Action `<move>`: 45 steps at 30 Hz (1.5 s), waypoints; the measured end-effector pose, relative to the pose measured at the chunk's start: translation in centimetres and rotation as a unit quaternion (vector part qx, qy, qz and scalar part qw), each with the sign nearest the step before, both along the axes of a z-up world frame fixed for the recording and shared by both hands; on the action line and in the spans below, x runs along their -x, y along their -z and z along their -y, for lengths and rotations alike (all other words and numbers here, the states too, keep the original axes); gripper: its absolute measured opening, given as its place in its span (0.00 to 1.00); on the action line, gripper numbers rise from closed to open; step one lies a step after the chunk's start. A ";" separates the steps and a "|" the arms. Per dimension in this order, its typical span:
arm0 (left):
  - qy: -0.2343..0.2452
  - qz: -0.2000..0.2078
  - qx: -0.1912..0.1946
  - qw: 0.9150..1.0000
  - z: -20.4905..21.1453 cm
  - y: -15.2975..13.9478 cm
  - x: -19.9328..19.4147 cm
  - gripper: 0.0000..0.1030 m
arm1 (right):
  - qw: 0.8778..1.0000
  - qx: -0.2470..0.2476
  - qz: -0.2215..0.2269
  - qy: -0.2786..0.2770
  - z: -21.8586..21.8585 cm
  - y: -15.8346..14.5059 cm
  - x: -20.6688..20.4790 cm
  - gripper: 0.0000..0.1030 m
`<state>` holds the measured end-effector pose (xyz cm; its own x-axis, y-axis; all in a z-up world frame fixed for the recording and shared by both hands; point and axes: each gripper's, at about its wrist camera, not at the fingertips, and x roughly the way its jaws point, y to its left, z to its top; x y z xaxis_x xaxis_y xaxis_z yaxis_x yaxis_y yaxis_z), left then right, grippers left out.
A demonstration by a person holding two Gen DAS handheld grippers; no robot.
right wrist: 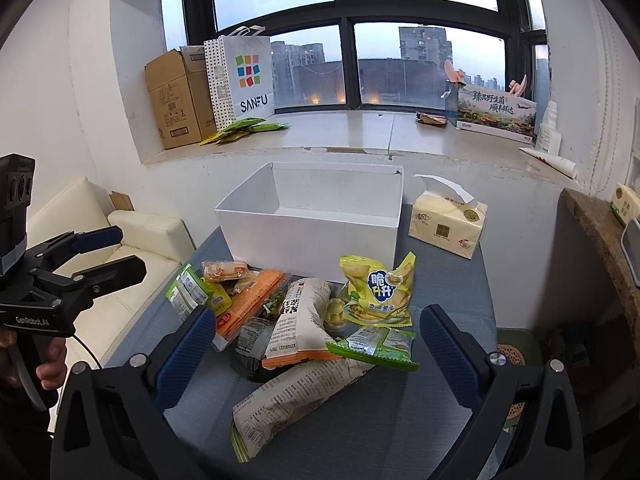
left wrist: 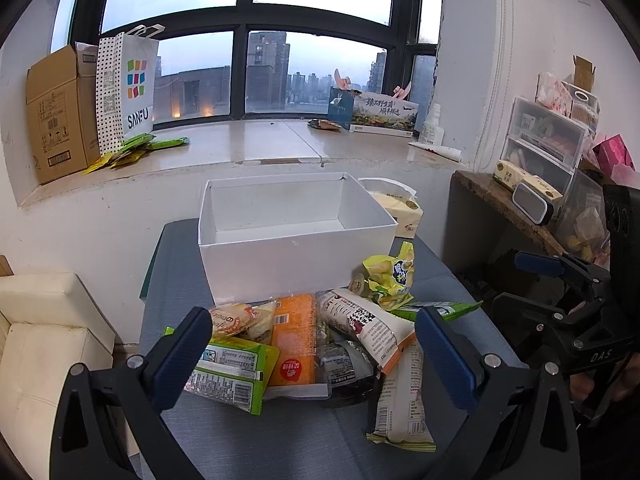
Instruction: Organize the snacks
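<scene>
While snacks (left wrist: pixel 304 344) lie heaped, left gripper (left wrist: pixel 312 344) gapes above.

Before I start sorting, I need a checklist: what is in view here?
White box: one, open, empty, back of table.
Table: one, blue-grey.
Snack packets: a pile, green, orange, yellow, white, in front of the box.
Tissue pack: one, yellow, right of the box.
Cardboard box: one, brown, windowsill left.
SANFU bag: one, white, beside it.
Left gripper: open, empty.
Right gripper: open, empty.
</scene>
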<state>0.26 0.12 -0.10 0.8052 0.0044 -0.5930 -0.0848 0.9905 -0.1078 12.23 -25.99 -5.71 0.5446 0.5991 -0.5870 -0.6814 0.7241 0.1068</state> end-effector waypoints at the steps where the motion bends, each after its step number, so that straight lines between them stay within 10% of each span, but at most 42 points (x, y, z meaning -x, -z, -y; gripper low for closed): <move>1: 0.000 0.000 0.000 1.000 0.0 0.0 0.0 1.00 | 1.000 0.000 0.000 0.000 0.0 0.0 0.0 1.00; 28: 0.003 0.013 -0.014 1.000 0.3 -0.1 0.4 1.00 | 1.000 0.000 -0.011 -0.005 -0.2 1.0 -1.0 1.00; 45: 0.044 0.041 -0.018 0.998 0.5 1.9 0.9 1.00 | 0.980 0.085 -0.182 -0.012 -4.8 11.2 -18.2 1.00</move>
